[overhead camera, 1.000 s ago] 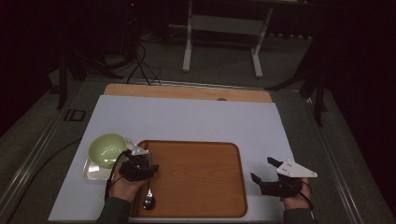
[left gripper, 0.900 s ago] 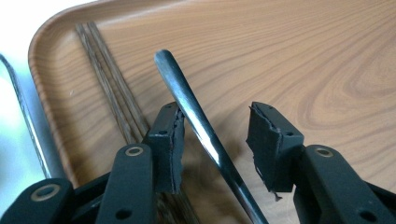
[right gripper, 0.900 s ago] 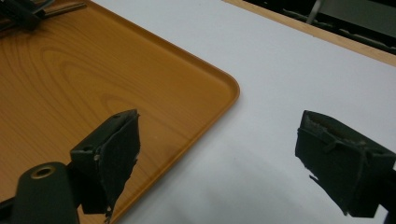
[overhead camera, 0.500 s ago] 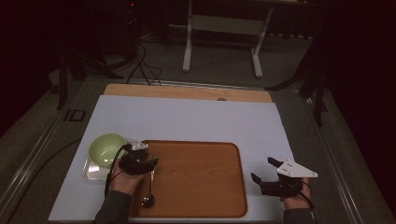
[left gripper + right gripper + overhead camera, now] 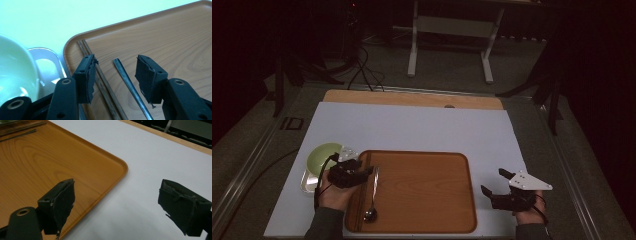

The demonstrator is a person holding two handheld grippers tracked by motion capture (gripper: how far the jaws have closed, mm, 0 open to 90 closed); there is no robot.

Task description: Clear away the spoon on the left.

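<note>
A metal spoon [image 5: 373, 197] lies along the left side of the wooden tray [image 5: 422, 190], beside a pair of dark chopsticks [image 5: 363, 172] at the tray's left rim. My left gripper [image 5: 368, 173] hovers over the spoon's handle. In the left gripper view, the left gripper [image 5: 116, 62] has just been opening; the spoon handle [image 5: 127, 81] lies on the tray [image 5: 162, 37] between the jaws, untouched, with the chopsticks [image 5: 100, 75] by the left jaw. My right gripper [image 5: 493, 181] rests open right of the tray. The right gripper [image 5: 118, 187] is empty above the white table cover.
A pale green bowl [image 5: 323, 155] sits on a small metal tray [image 5: 308, 182] left of the wooden tray; the bowl [image 5: 15, 75] is close to my left jaw. A white cover [image 5: 412, 130] spreads over the table. The tray corner [image 5: 122, 168] lies by my right gripper.
My left gripper has lifted a little and drawn back from the spoon, its jaws wider. The spoon stays on the tray. The right gripper has not moved.
</note>
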